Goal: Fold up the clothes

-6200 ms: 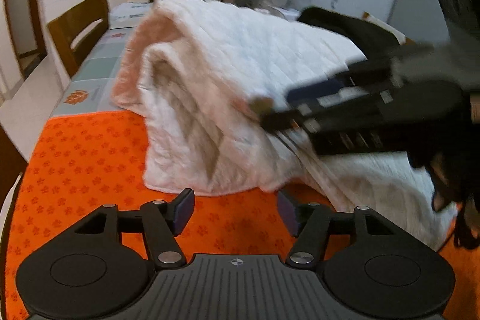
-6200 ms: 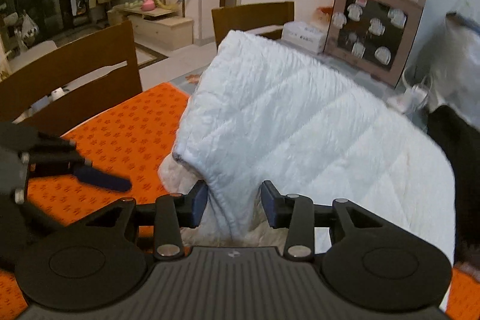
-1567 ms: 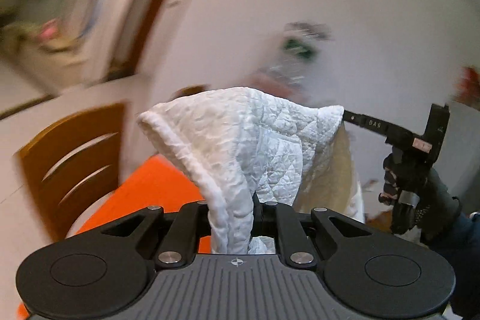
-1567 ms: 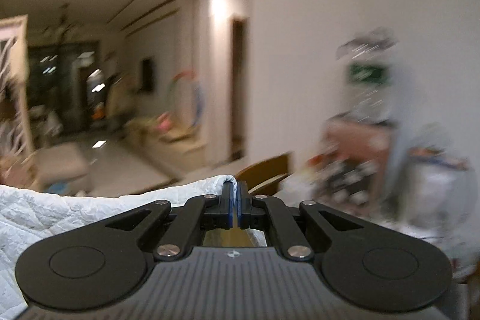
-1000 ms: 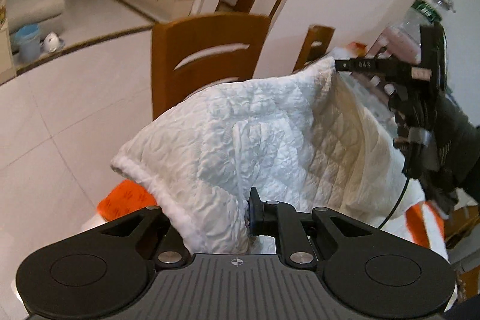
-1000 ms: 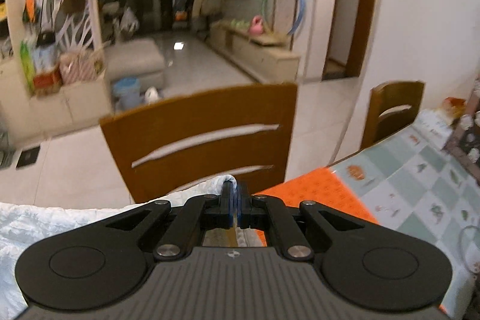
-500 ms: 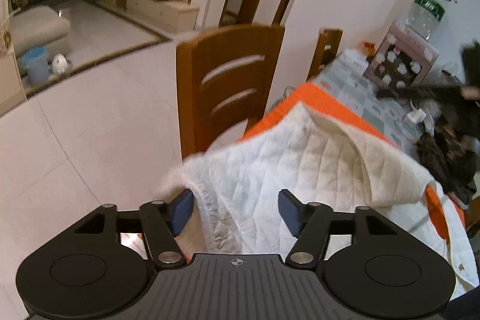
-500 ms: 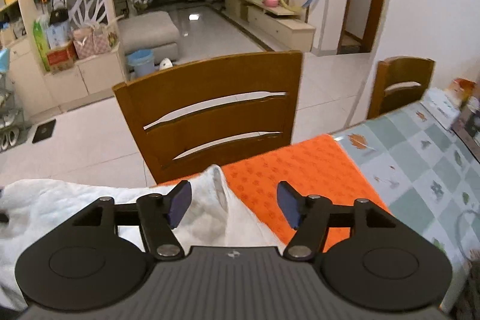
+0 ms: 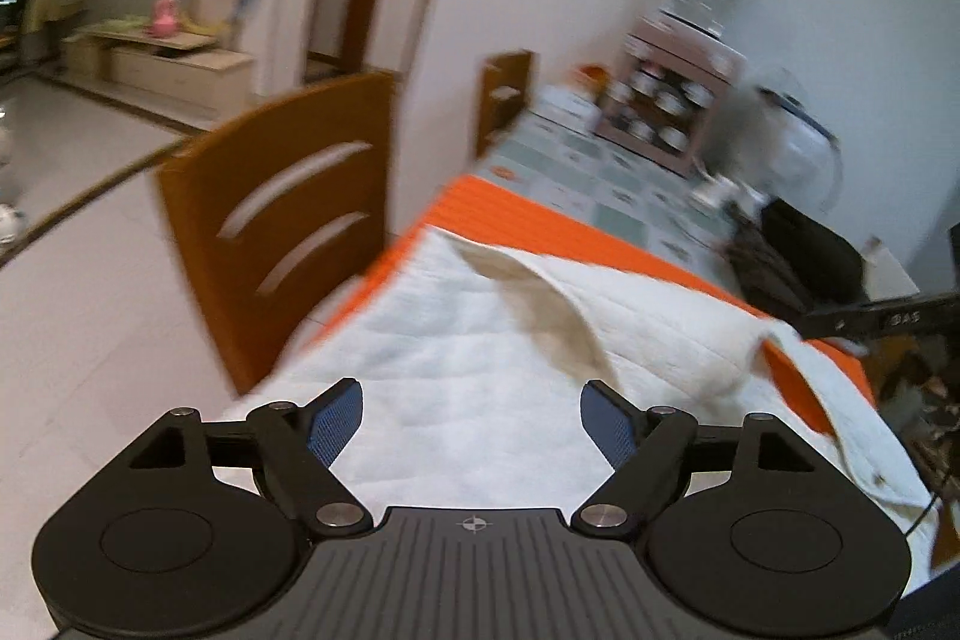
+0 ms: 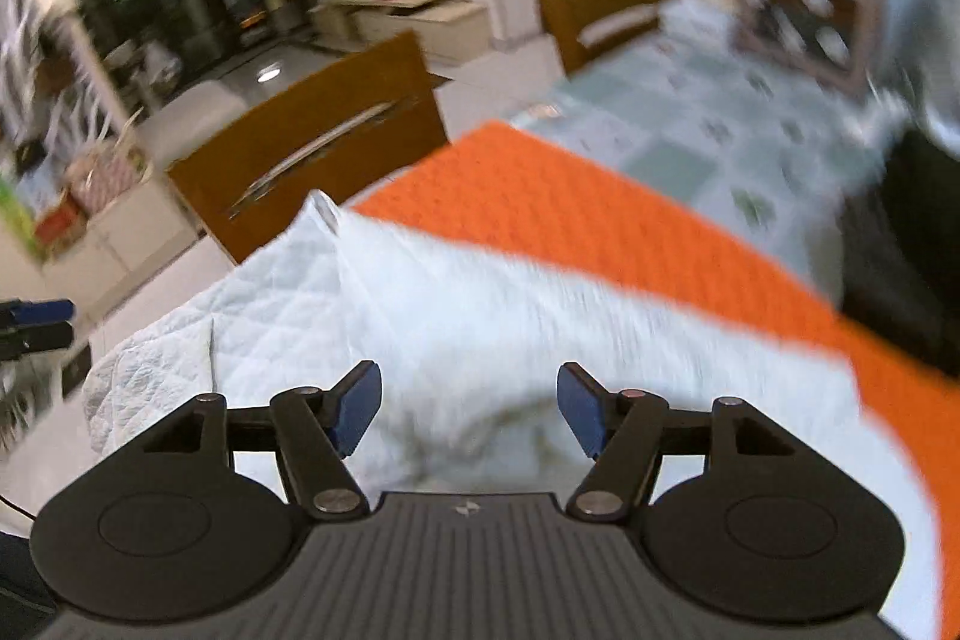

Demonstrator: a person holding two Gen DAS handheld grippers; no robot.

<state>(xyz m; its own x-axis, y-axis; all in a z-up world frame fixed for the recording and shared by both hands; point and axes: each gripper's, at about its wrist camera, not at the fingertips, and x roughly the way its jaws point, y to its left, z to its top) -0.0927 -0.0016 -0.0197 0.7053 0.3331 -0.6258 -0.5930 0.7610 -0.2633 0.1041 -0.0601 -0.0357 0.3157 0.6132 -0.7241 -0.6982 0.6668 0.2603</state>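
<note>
A white quilted garment (image 9: 480, 358) lies spread over the orange table mat (image 9: 540, 220), one edge hanging off the table's near side. A cream lining flap (image 9: 552, 304) is turned up in its middle. My left gripper (image 9: 471, 421) is open and empty just above the garment's near edge. My right gripper (image 10: 468, 415) is open and empty over the same garment (image 10: 480, 316); the right gripper also shows as a dark bar in the left wrist view (image 9: 888, 319). The left gripper's blue fingertips (image 10: 36, 310) show at the left of the right wrist view.
Two wooden chairs (image 9: 282, 220) (image 9: 504, 100) stand along the table's left side. A dark clothes pile (image 9: 798, 256) lies at the far right of the table, with a box (image 9: 672, 100) and a plastic bag (image 9: 786, 148) behind it.
Both grippers held the garment up, laid it over the mat and let go about half a second ago. Both are open and have since swung right over the spread garment.
</note>
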